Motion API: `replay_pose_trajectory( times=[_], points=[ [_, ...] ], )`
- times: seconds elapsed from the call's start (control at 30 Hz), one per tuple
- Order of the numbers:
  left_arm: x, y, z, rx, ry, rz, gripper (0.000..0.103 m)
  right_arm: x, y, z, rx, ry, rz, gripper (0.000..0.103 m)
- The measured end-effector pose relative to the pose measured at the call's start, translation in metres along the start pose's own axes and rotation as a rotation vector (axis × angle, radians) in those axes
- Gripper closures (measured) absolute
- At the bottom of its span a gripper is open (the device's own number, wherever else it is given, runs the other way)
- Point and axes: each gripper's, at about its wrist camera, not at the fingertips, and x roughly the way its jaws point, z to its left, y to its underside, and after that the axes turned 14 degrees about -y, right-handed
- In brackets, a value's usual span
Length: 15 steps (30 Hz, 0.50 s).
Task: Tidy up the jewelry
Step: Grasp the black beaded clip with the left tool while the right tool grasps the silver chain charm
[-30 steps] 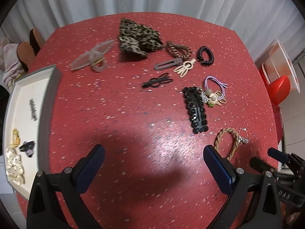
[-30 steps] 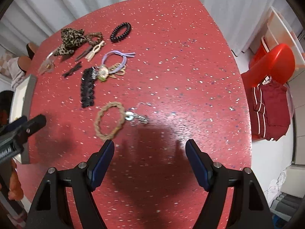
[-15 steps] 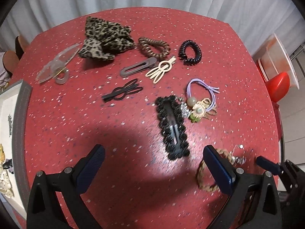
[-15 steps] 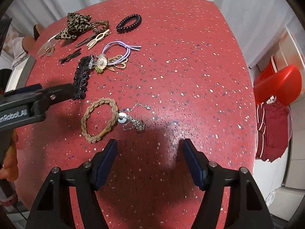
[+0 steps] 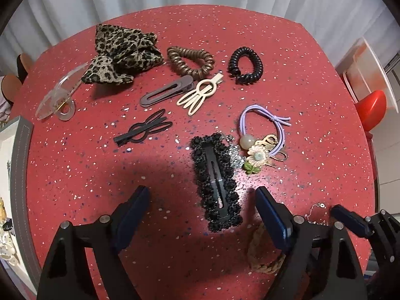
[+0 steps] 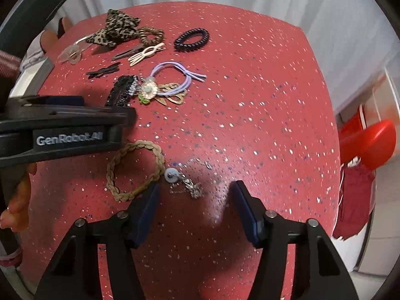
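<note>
A black lace hair clip (image 5: 216, 180) lies flat on the red speckled table (image 5: 100, 175), its near end between the fingers of my left gripper (image 5: 202, 197). The jaws are closing, and the pads stand apart from the clip. My right gripper (image 6: 196, 191) hangs over a silver chain with a white bead (image 6: 185, 177). Its jaws are closing too, with the chain between them but not pinched. Its left finger (image 6: 147, 207) is at the edge of a braided tan bracelet (image 6: 135, 170). The left gripper's body (image 6: 67, 125) hides part of the clip in the right wrist view.
Farther back lie a leopard bow (image 5: 120, 52), a clear clip (image 5: 57, 95), brown (image 5: 190, 61) and black (image 5: 246, 65) spiral ties, several flat clips (image 5: 165, 91), and a purple tie with a flower charm (image 5: 262, 137). A grey-rimmed tray (image 5: 20, 175) holds pieces at the left edge.
My left gripper has moved across the table and lower, and it now straddles the black lace clip with narrower jaws. My right gripper has come down closer to the chain and its jaws have narrowed.
</note>
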Motion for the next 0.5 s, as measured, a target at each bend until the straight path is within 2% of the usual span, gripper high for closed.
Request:
replay_pose_trajectory(
  times=[0.13,0.17,0.23,0.27,0.3,0.33,0.5],
  points=[
    [0.002,-0.008,-0.015,0.016,-0.014,-0.011,0.03,0.0,-0.003,0.007,-0.042,0.002,0.003,0.059],
    [0.001,-0.008,-0.014,0.017,-0.011,-0.013,0.033,0.0,-0.003,0.007,-0.043,-0.004,0.005,0.064],
    [0.0,-0.01,-0.014,0.018,-0.012,-0.019,0.048,-0.001,-0.003,0.008,-0.043,-0.005,0.005,0.078],
    [-0.001,-0.011,-0.014,0.016,-0.009,-0.02,0.052,-0.001,-0.004,0.008,-0.04,-0.005,0.006,0.089],
    [-0.001,-0.01,-0.012,0.013,-0.005,-0.022,0.064,-0.001,-0.005,0.007,-0.034,-0.009,0.007,0.091],
    [-0.002,-0.011,-0.012,0.01,0.004,-0.022,0.071,-0.001,-0.005,0.006,-0.029,-0.014,0.007,0.091],
    [-0.011,-0.005,0.001,-0.004,0.04,-0.039,0.071,-0.008,-0.001,-0.005,0.033,-0.07,0.004,0.091]
  ],
)
